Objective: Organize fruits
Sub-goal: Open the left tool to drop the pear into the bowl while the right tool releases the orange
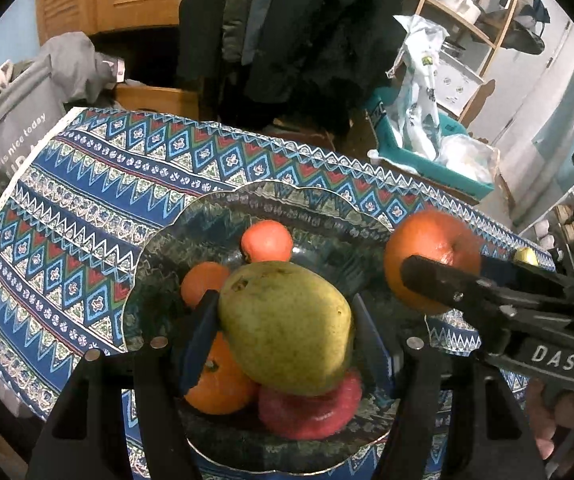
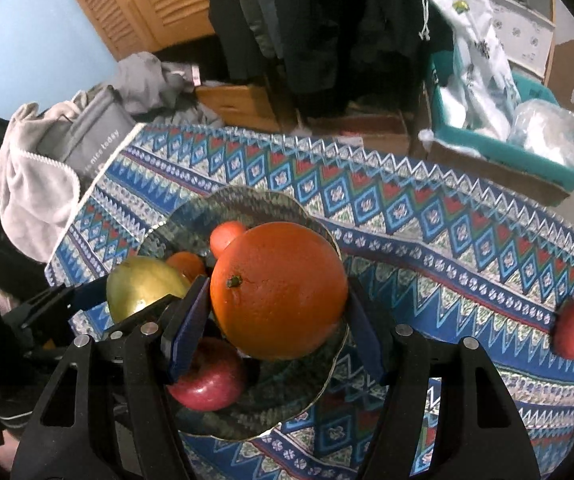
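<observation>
Green-yellow pear sat clamped between the left gripper pads, over the near part of the dark patterned glass plate. Large orange, stem facing up-left, was clamped in the right gripper over the plate's right rim. In the plate: red apple near, orange left of it, two small tangerines far.
</observation>
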The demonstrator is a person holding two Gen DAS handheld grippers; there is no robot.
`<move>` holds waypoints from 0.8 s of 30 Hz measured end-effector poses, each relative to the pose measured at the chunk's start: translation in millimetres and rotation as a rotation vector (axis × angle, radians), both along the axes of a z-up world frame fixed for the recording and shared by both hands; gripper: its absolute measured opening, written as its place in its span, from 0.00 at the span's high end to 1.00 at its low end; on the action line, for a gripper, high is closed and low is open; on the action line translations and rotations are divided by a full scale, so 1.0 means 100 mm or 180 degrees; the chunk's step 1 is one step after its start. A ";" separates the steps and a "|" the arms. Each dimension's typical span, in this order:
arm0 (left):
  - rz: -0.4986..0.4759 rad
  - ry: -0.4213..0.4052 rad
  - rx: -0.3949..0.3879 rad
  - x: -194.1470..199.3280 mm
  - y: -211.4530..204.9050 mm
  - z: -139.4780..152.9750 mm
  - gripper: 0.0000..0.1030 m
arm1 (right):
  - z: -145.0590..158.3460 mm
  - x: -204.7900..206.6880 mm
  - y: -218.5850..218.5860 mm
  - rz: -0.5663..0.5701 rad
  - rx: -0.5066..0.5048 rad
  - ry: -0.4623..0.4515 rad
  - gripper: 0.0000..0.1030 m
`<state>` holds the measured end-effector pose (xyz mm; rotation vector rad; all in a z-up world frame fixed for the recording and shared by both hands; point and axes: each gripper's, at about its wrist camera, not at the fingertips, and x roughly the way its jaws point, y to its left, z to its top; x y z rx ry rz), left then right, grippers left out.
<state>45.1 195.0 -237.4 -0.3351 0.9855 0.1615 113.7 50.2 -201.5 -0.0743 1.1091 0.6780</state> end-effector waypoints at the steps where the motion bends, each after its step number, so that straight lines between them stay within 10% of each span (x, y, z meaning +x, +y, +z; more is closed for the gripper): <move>1: -0.0011 -0.0005 0.0013 0.00 0.00 0.00 0.33 | -0.03 0.01 0.00 -0.0007 0.0004 0.0032 0.35; 24: 0.0077 0.0086 -0.0029 -0.08 0.07 0.06 0.30 | 0.19 0.03 0.03 -0.0013 0.0193 0.0050 0.35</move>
